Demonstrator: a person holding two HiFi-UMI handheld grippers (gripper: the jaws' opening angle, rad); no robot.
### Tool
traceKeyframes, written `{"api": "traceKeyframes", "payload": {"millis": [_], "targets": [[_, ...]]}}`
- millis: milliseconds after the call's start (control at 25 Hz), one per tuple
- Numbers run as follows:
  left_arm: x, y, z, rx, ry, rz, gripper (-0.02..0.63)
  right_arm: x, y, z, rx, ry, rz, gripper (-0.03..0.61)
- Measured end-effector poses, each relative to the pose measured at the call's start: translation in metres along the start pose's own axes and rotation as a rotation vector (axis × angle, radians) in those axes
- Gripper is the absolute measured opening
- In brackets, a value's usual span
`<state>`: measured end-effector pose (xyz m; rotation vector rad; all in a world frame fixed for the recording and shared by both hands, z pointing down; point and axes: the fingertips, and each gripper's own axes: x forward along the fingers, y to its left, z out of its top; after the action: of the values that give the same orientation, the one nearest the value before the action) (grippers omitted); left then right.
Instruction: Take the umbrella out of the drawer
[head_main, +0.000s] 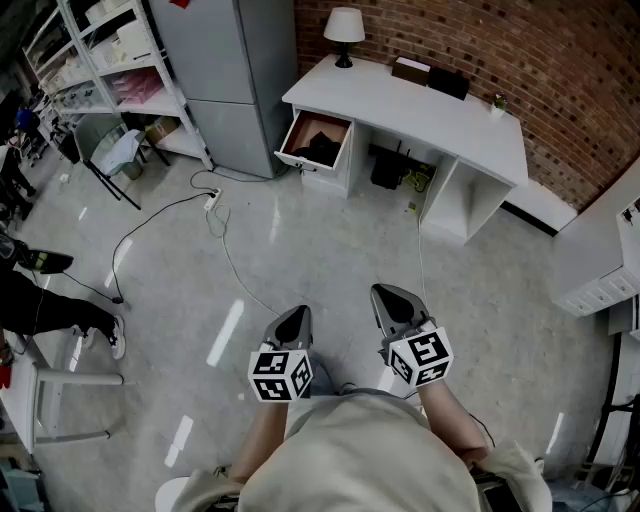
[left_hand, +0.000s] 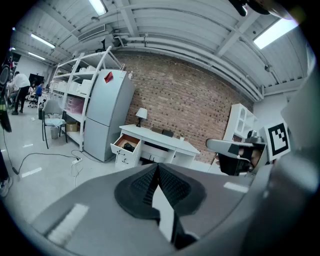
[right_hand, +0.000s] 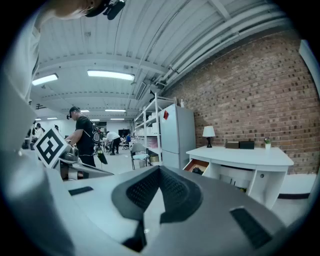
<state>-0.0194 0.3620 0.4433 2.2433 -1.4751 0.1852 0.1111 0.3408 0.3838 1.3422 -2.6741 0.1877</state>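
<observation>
The white desk (head_main: 420, 105) stands against the brick wall, far across the floor from me. Its left drawer (head_main: 318, 140) is pulled open, and a black folded thing, apparently the umbrella (head_main: 318, 151), lies inside. The left gripper view shows the same open drawer (left_hand: 126, 144) small and distant, as does the right gripper view, where the drawer (right_hand: 197, 167) sits under the desk top. My left gripper (head_main: 296, 322) and right gripper (head_main: 390, 298) are held side by side close to my body, both shut and empty, with their pads pressed together.
A grey fridge (head_main: 225, 80) and white shelving (head_main: 110, 70) stand left of the desk. A lamp (head_main: 343, 35) and boxes sit on the desk top. A cable and power strip (head_main: 212, 203) trail over the floor. A chair (head_main: 115, 155) and people (head_main: 45, 300) are at left.
</observation>
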Motion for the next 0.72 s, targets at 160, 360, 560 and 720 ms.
{"api": "traceKeyframes", "payload": {"millis": [160, 360, 560, 720], "targets": [[-0.025, -0.023, -0.005, 0.049, -0.007, -0.022, 0.012, -0.028, 0.008, 0.002, 0.022, -0.027, -0.012, 0.002], [-0.042, -0.026, 0.001, 0.064, -0.045, 0.005, 0.012, -0.045, 0.02, 0.014, -0.009, -0.075, -0.006, 0.002], [-0.049, -0.033, 0.002, 0.076, -0.065, 0.016, 0.012, -0.057, 0.025, 0.016, -0.029, -0.086, 0.005, 0.002], [-0.055, -0.043, -0.002, 0.074, -0.074, -0.003, 0.012, -0.067, 0.028, 0.014, -0.033, -0.087, 0.022, 0.002]]}}
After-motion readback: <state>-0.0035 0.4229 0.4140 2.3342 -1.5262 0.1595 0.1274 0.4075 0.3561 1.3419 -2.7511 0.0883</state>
